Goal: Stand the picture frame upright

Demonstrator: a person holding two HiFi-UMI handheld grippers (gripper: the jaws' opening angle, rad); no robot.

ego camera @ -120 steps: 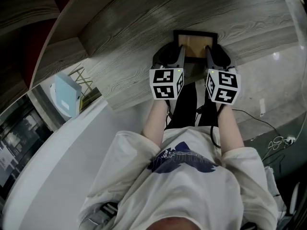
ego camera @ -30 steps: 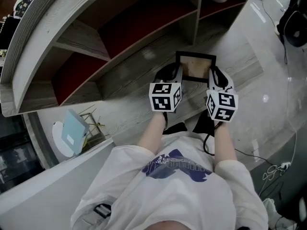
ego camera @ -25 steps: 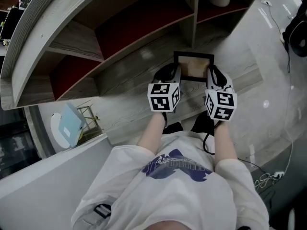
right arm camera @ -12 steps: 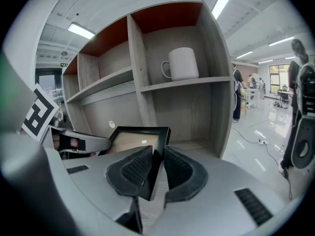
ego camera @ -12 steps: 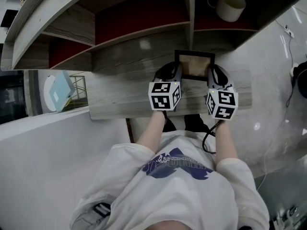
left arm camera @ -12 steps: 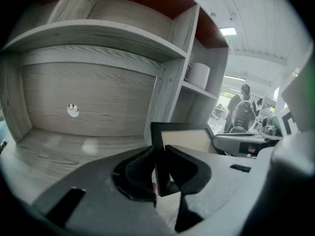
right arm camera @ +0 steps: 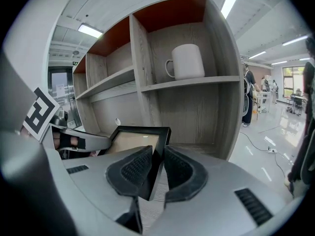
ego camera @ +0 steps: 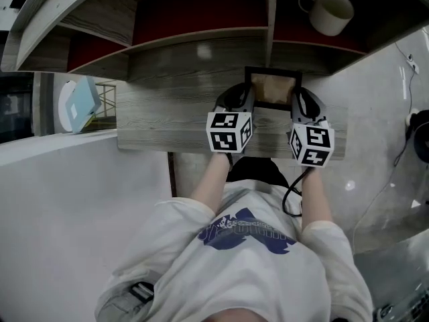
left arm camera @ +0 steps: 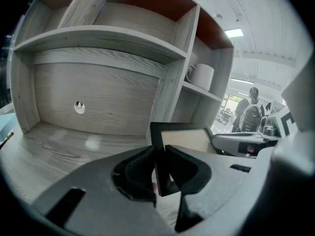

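- Both grippers pinch the picture frame (ego camera: 271, 89): left gripper (ego camera: 245, 100) on its left edge, right gripper (ego camera: 295, 100) on its right.
- Frame judged near upright; seating and release outstanding.

The frame (ego camera: 271, 88) had a black border round a plain tan panel. It leaned back with its face up, gripped at both side edges, over the grey wooden desk (ego camera: 167, 116) just before the shelves (ego camera: 201, 42).

Black border, tan panel on picture frame (ego camera: 271, 86). Grey wood grain on shelf unit (ego camera: 167, 113), red back panels (ego camera: 194, 22). Off-white mug (ego camera: 333, 12). Grey left gripper (left arm camera: 160, 166) and right gripper (right arm camera: 156, 168), black pads (right arm camera: 133, 171); white cubes (ego camera: 229, 131), black square markers. White shirt (ego camera: 255, 267), dark blue print.
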